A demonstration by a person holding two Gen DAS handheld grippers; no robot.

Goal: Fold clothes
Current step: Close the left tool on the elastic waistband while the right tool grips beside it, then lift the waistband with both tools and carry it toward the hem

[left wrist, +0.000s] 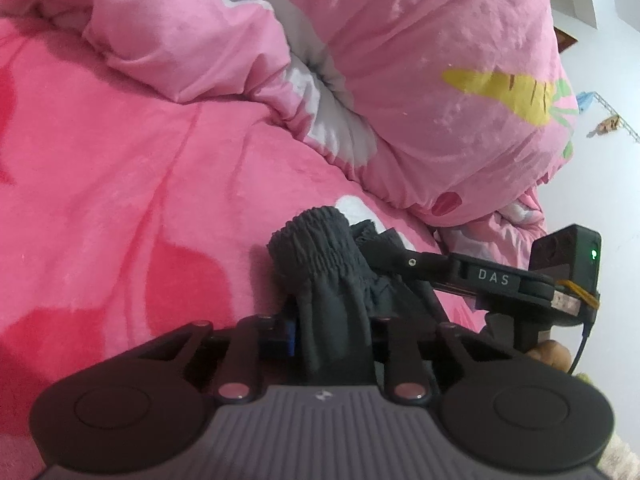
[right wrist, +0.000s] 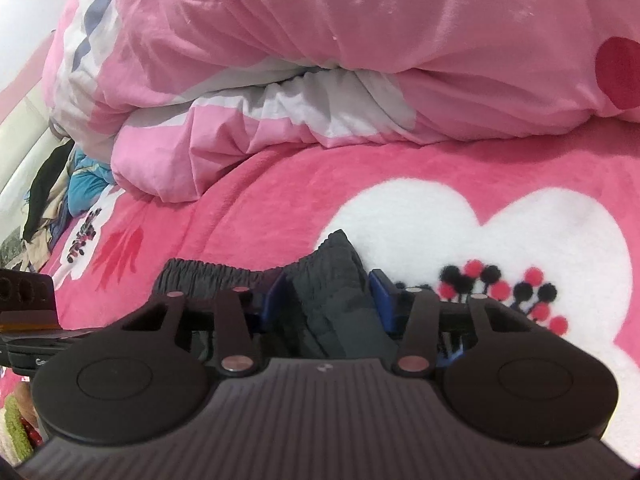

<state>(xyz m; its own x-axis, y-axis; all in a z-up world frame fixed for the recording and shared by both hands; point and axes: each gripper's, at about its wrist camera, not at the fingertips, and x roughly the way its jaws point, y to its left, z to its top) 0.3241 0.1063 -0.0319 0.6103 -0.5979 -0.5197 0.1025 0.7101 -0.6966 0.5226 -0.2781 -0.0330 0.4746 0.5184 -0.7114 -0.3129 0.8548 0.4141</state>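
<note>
A dark grey garment [left wrist: 320, 256] with a gathered elastic waistband is bunched up over the pink bed blanket [left wrist: 120, 184]. My left gripper [left wrist: 332, 332] is shut on this garment, and the cloth rises between its blue pads. In the right wrist view the same garment [right wrist: 336, 280] stands in a peak between the blue pads [right wrist: 380, 292] of my right gripper [right wrist: 330, 300], which is shut on it. The waistband [right wrist: 200, 272] stretches off to the left. The right gripper's body [left wrist: 520, 280] shows at the right of the left wrist view, close beside the cloth.
A rolled pink quilt [left wrist: 420, 80] with a carrot print lies across the bed behind the garment. The blanket [right wrist: 440, 220] carries a white heart pattern. A heap of mixed clothes [right wrist: 60, 200] sits at the far left of the bed. A white wall [left wrist: 600, 160] stands to the right.
</note>
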